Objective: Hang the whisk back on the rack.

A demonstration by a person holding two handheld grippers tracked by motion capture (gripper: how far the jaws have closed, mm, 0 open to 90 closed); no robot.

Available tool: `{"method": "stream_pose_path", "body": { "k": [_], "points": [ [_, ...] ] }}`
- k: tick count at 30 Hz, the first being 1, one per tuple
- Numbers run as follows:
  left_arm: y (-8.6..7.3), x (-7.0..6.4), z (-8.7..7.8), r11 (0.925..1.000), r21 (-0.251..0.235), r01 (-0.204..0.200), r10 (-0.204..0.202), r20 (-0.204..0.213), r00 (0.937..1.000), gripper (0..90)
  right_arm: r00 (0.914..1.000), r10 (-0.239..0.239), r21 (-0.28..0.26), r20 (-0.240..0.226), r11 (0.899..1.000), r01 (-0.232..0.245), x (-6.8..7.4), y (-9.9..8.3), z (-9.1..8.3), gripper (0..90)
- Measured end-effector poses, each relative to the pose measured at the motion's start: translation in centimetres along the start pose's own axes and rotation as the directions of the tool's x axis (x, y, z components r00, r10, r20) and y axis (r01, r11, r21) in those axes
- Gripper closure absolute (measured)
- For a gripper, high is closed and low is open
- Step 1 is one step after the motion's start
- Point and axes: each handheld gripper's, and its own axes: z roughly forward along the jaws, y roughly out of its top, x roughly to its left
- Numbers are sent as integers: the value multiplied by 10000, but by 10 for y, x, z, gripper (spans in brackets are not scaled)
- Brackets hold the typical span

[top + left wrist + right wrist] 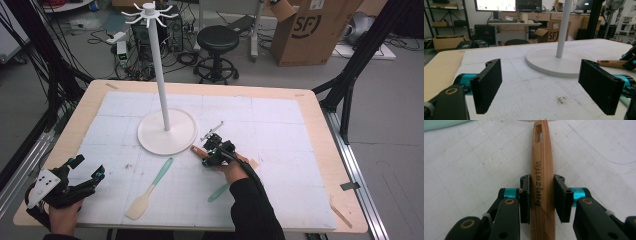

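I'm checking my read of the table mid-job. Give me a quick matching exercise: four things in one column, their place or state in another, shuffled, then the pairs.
Things:
1. wooden handle
2. left gripper
3. white stand
4. spatula

Places or states:
A. jaws wide apart, nothing between them
B. upright on the mat, behind the utensils
C. lying flat near the front edge, mint handle
D. between the right gripper's jaws

Pairs: 1-D, 2-A, 3-B, 4-C

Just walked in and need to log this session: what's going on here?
A person works at a foam-covered table with two handheld grippers. The right gripper has its jaws closed around a wooden utensil handle lying near the white hook stand. The left gripper is open, holding nothing. A mint-handled spatula lies untouched.
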Motion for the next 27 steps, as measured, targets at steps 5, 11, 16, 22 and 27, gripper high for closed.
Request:
{"method": "stream_pose_path", "body": {
  "k": [5,11,16,22,27],
  "points": [
    [0,0,0,10000,5,26,-26,20,10000,196,9991,28,40,-415,10000,-26,-3,-2,-4,703],
    [0,0,0,10000,-14,7,-7,6,10000,196,9957,170,-403,-912,9990,-207,-6,-4,-14,703],
    [0,0,0,10000,-21,10,-10,7,10000,196,9899,239,-1060,-1394,9936,-390,-8,-6,-27,704],
    [0,0,0,10000,-52,50,-51,-42,10000,197,9827,121,-2266,-1849,9725,-546,-12,-15,-51,704],
    [3,1,-2,9976,-106,687,-691,-383,9969,257,9772,-91,-3101,-2120,9489,-585,-10,-24,-70,704]
  ]
}}
